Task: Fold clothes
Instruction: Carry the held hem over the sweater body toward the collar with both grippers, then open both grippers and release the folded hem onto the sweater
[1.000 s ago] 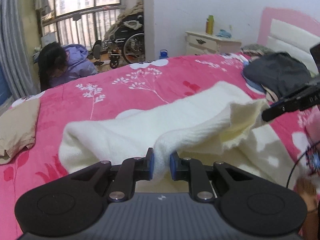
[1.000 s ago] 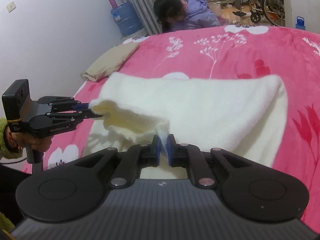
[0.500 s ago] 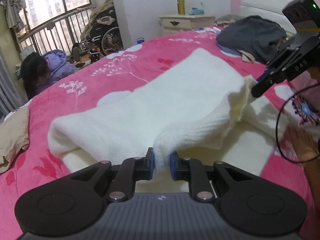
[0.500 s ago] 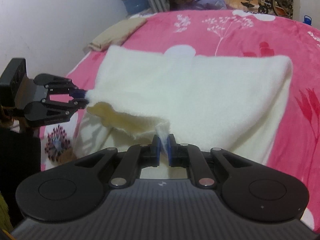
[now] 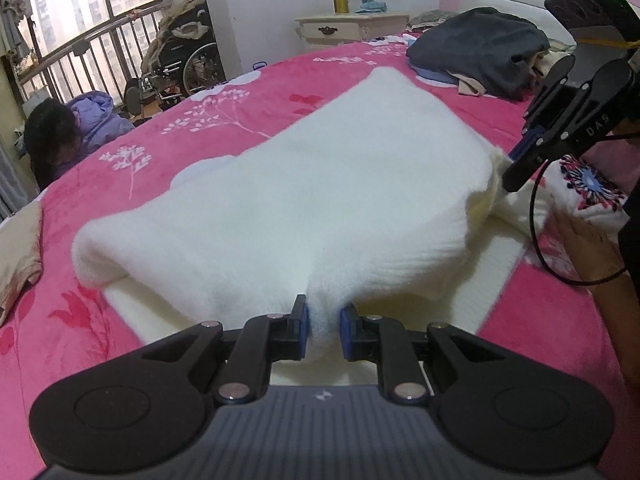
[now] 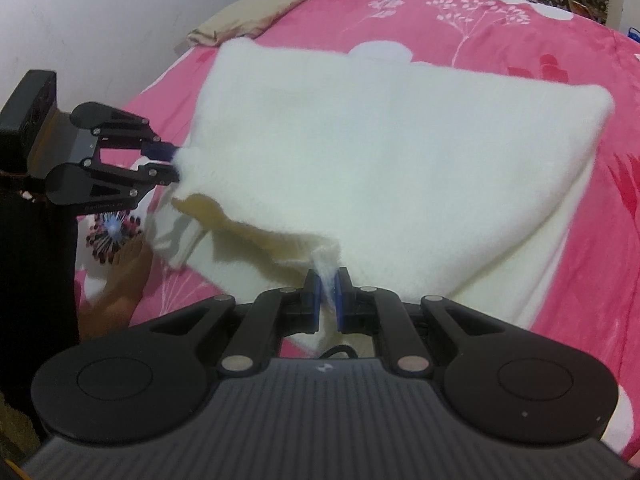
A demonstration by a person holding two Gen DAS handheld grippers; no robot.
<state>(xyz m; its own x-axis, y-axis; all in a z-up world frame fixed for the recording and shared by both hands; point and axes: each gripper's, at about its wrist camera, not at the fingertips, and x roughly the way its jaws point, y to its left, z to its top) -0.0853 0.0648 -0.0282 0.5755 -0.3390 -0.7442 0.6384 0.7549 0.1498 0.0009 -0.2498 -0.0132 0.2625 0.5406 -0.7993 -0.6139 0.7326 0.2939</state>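
Note:
A thick cream-white knitted garment (image 5: 304,200) lies across the pink flowered bed (image 5: 100,320), with its near layer lifted off the layer below. My left gripper (image 5: 323,330) is shut on one near corner of that lifted layer. My right gripper (image 6: 329,300) is shut on the other near corner, where the cream-white garment (image 6: 392,152) hangs in a slack edge between the two corners. Each gripper shows in the other's view: the right gripper (image 5: 516,160) at the garment's right edge, the left gripper (image 6: 170,162) at its left edge.
A dark grey clothes pile (image 5: 480,52) sits at the bed's far right by the headboard. A tan garment (image 6: 252,14) lies at the far left corner. A person in a purple jacket (image 5: 76,132) crouches beyond the bed, near a wheelchair (image 5: 184,64) and a bedside cabinet (image 5: 348,28).
Both grippers have carried the lifted near layer forward over the garment and upward; the folded-over part now covers more of the bottom layer. Both keep their hold on the corners.

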